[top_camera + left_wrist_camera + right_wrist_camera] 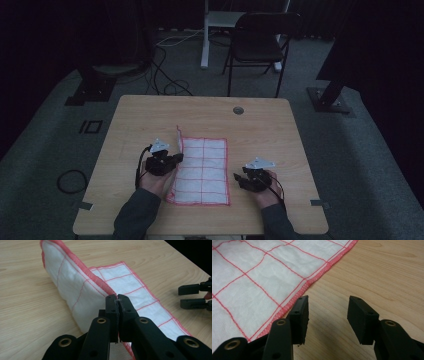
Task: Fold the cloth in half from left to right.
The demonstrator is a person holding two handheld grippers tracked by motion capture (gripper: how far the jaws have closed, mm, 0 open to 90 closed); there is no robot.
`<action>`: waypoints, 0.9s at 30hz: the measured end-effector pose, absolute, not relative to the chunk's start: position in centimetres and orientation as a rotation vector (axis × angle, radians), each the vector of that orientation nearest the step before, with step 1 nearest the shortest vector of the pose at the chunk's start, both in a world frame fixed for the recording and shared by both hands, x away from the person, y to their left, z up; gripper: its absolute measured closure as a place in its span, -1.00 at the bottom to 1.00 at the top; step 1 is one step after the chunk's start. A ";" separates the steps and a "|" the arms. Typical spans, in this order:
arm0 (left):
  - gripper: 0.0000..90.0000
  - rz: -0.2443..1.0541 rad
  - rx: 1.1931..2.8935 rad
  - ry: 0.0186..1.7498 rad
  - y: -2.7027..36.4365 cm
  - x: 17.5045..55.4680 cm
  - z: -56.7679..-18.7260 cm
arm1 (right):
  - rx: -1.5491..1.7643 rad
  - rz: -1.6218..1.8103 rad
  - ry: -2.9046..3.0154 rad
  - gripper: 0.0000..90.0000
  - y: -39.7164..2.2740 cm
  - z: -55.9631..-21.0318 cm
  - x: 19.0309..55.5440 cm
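table (260, 125): wood | chair (260, 42): black, beyond table | cables (167, 82): floor

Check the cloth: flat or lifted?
Partly lifted: left gripper pinches the cloth edge, raising it; the rest lies spread on the table.

The high view is dim and underexposed: the room around the surface (260, 125) sinks into near black, the floor reads as murky grey, and fine detail is soft and grainy. The two close views are far brighter, with even, diffuse light and no hard glare on the wood. In the left gripper view the near tool (117, 305) is slightly soft, while the cloth (75, 287) is sharp. In the right gripper view the tool (328, 315) casts a faint, soft shadow onto the wood.
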State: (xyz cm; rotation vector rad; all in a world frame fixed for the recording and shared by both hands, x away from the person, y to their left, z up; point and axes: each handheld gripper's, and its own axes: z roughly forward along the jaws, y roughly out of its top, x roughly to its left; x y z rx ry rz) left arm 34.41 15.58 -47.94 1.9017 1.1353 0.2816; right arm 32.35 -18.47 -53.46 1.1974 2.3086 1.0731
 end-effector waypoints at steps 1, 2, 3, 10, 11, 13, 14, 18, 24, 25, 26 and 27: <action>0.96 0.280 1.904 1.132 15.4 34.5 -48.0 | 1.198 1.074 2.308 0.15 -18.5 -53.5 32.3; 0.96 0.276 1.908 1.130 15.2 34.6 -48.1 | 1.197 1.075 2.308 0.15 -18.5 -53.4 32.3; 0.96 0.273 1.911 1.128 15.0 34.6 -48.1 | 1.196 1.075 2.308 0.15 -18.5 -53.4 32.3; 0.96 0.253 1.934 1.113 13.7 34.9 -48.7 | 1.196 1.077 2.308 0.15 -18.5 -53.4 32.3; 0.96 0.251 1.938 1.111 13.6 34.9 -48.7 | 1.197 1.077 2.308 0.15 -18.5 -53.4 32.3; 0.96 0.248 1.943 1.107 13.3 34.9 -48.8 | 1.197 1.077 2.308 0.15 -18.5 -53.4 32.3; 0.96 0.248 1.945 1.104 13.1 34.9 -48.8 | 1.196 1.078 2.308 0.15 -18.5 -53.4 32.3; 0.96 0.242 1.948 1.094 12.5 35.0 -48.7 | 1.197 1.076 2.309 0.15 -18.5 -53.4 32.3; 0.96 0.233 1.955 1.069 11.5 35.0 -48.4 | 1.196 1.076 2.309 0.15 -18.5 -53.4 32.3; 0.96 0.233 1.959 1.064 11.4 35.0 -48.3 | 1.196 1.077 2.309 0.15 -18.5 -53.4 32.3; 0.96 0.233 1.958 1.062 11.3 34.9 -48.3 | 1.197 1.077 2.309 0.15 -18.5 -53.4 32.3; 0.96 0.233 1.959 1.060 11.2 34.9 -48.2 | 1.197 1.077 2.309 0.15 -18.5 -53.4 32.3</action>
